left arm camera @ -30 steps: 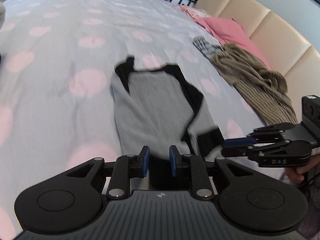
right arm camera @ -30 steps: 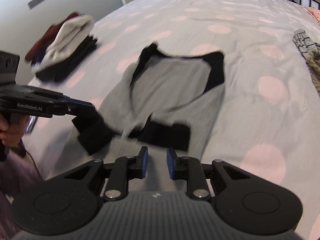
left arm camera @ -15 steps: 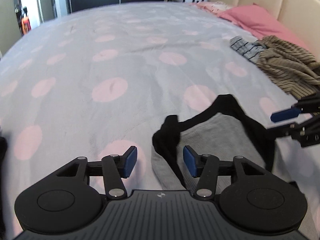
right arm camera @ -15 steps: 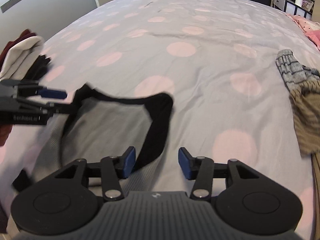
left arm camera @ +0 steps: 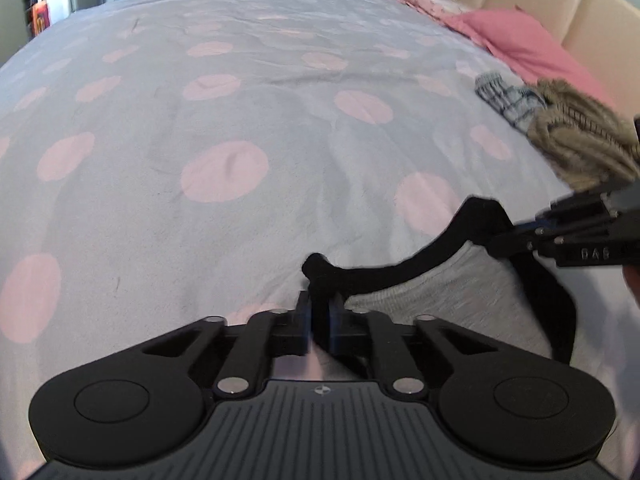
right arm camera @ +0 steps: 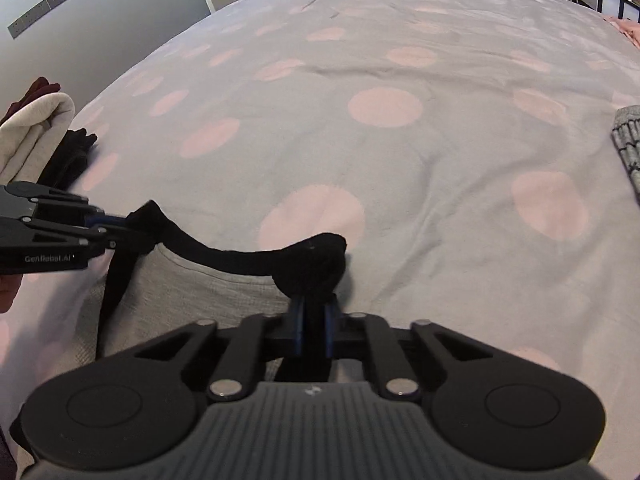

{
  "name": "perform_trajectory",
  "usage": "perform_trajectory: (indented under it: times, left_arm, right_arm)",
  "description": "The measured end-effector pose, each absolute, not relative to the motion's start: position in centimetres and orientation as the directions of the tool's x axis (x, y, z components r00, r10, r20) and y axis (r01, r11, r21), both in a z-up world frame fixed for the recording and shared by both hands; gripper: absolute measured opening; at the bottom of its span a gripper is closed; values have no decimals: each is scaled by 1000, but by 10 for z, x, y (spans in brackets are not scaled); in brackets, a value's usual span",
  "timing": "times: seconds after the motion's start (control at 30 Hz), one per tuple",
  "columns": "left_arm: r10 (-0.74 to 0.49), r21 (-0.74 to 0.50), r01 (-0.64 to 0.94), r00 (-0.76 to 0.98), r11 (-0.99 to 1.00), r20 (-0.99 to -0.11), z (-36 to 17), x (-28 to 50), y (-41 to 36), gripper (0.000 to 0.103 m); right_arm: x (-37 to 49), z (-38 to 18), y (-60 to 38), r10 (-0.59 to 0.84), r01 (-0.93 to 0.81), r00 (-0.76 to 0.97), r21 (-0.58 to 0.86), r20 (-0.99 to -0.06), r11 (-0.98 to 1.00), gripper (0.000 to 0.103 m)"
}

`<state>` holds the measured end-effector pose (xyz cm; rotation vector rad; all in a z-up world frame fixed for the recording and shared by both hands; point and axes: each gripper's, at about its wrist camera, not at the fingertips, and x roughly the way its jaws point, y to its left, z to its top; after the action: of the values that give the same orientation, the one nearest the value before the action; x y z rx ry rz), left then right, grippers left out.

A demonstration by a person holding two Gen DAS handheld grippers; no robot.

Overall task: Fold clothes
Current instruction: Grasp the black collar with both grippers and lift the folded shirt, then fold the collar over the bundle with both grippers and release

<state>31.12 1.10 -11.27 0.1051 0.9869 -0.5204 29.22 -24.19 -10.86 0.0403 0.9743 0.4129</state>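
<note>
A grey shirt [left arm camera: 460, 292] with black neck and shoulder trim [left arm camera: 400, 264] lies on the bed, its neckline stretched between both grippers. My left gripper [left arm camera: 319, 314] has its jaws closing tight on the left black shoulder corner, which sticks up between the pads. In the right wrist view my right gripper [right arm camera: 313, 316] has its jaws closing the same way on the bunched right black shoulder corner [right arm camera: 312, 264]. Each gripper also appears in the other's view: the right gripper [left arm camera: 516, 236] and the left gripper [right arm camera: 116, 228], both pinching the trim. The shirt's lower part is hidden.
The bed cover [left arm camera: 240, 120] is grey with pink dots. A stack of folded clothes [right arm camera: 36, 132] sits at the left edge. An olive striped garment [left arm camera: 580, 136], a grey patterned piece [left arm camera: 508, 100] and a pink pillow [left arm camera: 520, 36] lie by the headboard [left arm camera: 560, 4].
Both grippers travelled from the shirt's lower end to its neckline, opened wide around the black shoulder corners, then closed on them. The neckline is now pulled taut between them.
</note>
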Motion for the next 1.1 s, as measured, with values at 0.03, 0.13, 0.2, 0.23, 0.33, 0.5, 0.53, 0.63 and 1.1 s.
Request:
perform_trajectory:
  times: [0.03, 0.13, 0.2, 0.23, 0.33, 0.5, 0.53, 0.63, 1.1]
  left_arm:
    - [-380, -152, 470, 440, 869, -814, -109, 310, 12, 4]
    - [-419, -175, 490, 449, 854, -789, -91, 301, 16, 4]
    - [-445, -193, 498, 456, 845, -771, -74, 292, 21, 4]
    - [-457, -199, 505, 460, 840, -761, -64, 287, 23, 4]
    - [-481, -192, 538, 469, 821, -741, -33, 265, 32, 4]
    - [-526, -170, 612, 466, 772, -711, 14, 205, 45, 4]
    - [-536, -165, 628, 464, 761, -705, 22, 191, 47, 4]
    - [-557, -133, 678, 457, 723, -694, 37, 148, 49, 4]
    - [-531, 28, 829, 382, 558, -756, -33, 8, 36, 4]
  right_arm:
    - [291, -104, -243, 363, -324, 495, 220, -790, 920, 8]
    - [281, -84, -248, 386, -333, 511, 238, -768, 913, 7]
    - [269, -68, -249, 399, -350, 522, 238, -754, 906, 7]
    - [262, -59, -249, 404, -361, 528, 234, -747, 903, 7]
    - [231, -27, -247, 424, -412, 552, 207, -718, 887, 7]
    - [162, 16, -245, 464, -485, 576, 176, -673, 857, 7]
    - [147, 21, -245, 469, -495, 579, 170, -667, 852, 7]
    - [106, 31, -245, 483, -517, 582, 160, -654, 841, 7]
    - [-32, -38, -210, 492, -743, 491, -52, -719, 667, 7]
